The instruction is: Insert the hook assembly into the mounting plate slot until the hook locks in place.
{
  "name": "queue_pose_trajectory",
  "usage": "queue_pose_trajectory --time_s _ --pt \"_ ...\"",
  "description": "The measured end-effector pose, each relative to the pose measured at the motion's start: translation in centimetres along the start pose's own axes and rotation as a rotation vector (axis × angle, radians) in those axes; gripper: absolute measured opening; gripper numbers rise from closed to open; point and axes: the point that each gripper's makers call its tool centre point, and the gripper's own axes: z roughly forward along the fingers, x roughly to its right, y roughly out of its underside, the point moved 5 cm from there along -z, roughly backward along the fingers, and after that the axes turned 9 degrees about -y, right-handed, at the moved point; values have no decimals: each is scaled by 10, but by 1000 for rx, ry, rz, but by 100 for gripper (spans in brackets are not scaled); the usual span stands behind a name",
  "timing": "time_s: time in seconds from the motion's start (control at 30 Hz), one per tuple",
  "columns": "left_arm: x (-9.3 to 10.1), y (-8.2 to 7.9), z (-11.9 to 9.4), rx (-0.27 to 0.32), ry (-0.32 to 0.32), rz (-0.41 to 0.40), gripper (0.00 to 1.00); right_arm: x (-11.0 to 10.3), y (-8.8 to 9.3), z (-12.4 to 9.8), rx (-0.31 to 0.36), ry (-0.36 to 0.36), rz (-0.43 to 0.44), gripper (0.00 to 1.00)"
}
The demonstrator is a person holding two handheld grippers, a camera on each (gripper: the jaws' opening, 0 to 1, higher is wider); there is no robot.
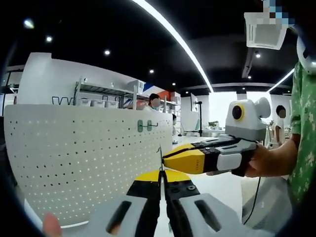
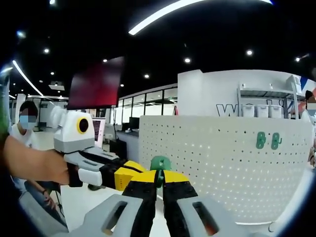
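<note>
A white pegboard mounting plate [image 1: 74, 158] stands upright left of my left gripper [image 1: 161, 174], with two green hooks [image 1: 143, 126] hung near its top right. My left gripper's jaws are shut, and a thin dark hook piece [image 1: 159, 157] rises edge-on between their yellow tips. My right gripper [image 1: 168, 158] comes in from the right and its tip meets that piece. In the right gripper view, my right gripper [image 2: 159, 178] is shut on a green hook assembly [image 2: 160, 163]. The left gripper [image 2: 129, 177] reaches it from the left. The pegboard [image 2: 222, 163] stands behind, carrying the two green hooks [image 2: 267, 140].
Behind the pegboard is a shelf rack with white bins [image 1: 101, 102]. A hand and a green sleeve [image 1: 303, 128] hold the right gripper. A dark red screen [image 2: 96, 81] hangs at the left, and people stand in the background.
</note>
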Motion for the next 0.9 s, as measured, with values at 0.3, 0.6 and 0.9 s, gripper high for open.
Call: queue_pose_trajectory --time_s 0.3,0.6,0.9 --pt "0 1 1 -1 -6 14 2 0 1 0 2 -1 13 1" --pt "0 1 1 -7 -2 -4 4 1 1 0 5 -5 22 1" --pt "3 3 1 -16 2 0 14 3 -1 -1 10 6 20 1"
